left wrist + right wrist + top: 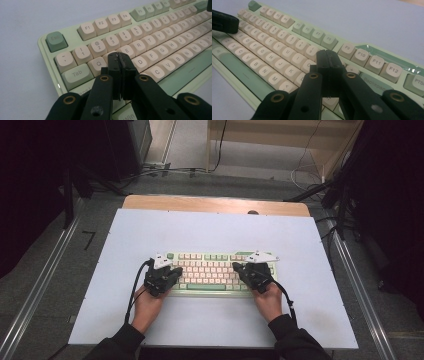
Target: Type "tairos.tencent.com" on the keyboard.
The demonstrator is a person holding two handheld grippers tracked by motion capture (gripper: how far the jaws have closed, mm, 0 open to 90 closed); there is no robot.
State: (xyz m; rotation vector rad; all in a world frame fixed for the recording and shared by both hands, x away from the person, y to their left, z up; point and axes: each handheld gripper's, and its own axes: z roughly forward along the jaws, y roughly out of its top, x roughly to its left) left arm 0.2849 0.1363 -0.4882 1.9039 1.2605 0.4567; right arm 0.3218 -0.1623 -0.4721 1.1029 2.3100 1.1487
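Note:
A pale green keyboard (212, 270) with cream and green keys lies in the middle of a white table top. My left gripper (172, 271) hovers over its left end, jaws shut together with nothing between them. In the left gripper view the shut tips (119, 58) sit over the keyboard (150, 50) at the W key, between Q and E. My right gripper (239, 268) is over the right part, shut and empty too. In the right gripper view its closed tips (327, 56) stand above the keyboard (274, 50) near the O and P keys. Whether either tip touches a key I cannot tell.
The white table top (210, 230) has a wooden strip (215, 204) along its far edge. Metal rails (40, 285) run along both sides. Cables (165, 170) and dark stands lie on the floor beyond. The left gripper's black jaw (223, 21) shows at the right gripper view's upper left.

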